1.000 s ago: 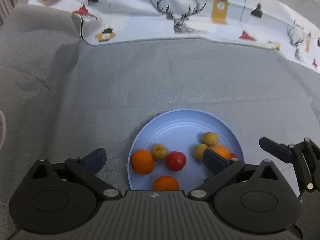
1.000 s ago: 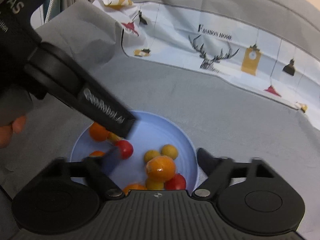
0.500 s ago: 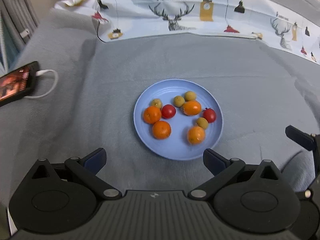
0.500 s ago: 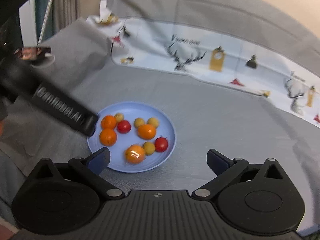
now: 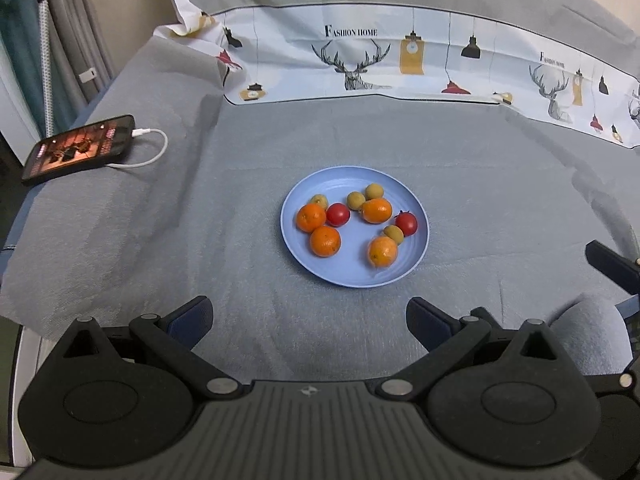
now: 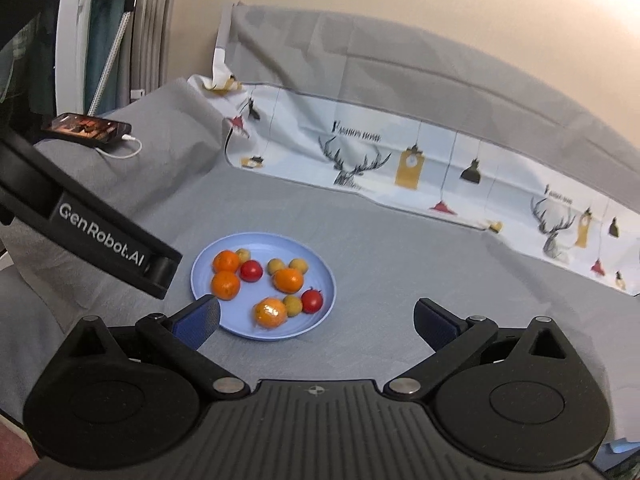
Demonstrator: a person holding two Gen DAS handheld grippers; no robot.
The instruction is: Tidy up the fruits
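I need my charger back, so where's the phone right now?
In the left wrist view, the phone lies at the far left on the grey cloth, cable plugged in, well left of the blue plate.

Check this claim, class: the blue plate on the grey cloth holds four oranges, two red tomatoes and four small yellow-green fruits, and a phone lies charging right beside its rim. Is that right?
One detail is wrong. The phone is not beside the blue plate; it lies well apart, near the far left edge of the grey cloth, with its white cable plugged in. The left wrist view shows this. The fruit counts stand.

Both claws withdrawn from plate (image 5: 416,256), right claw (image 6: 316,320) opened
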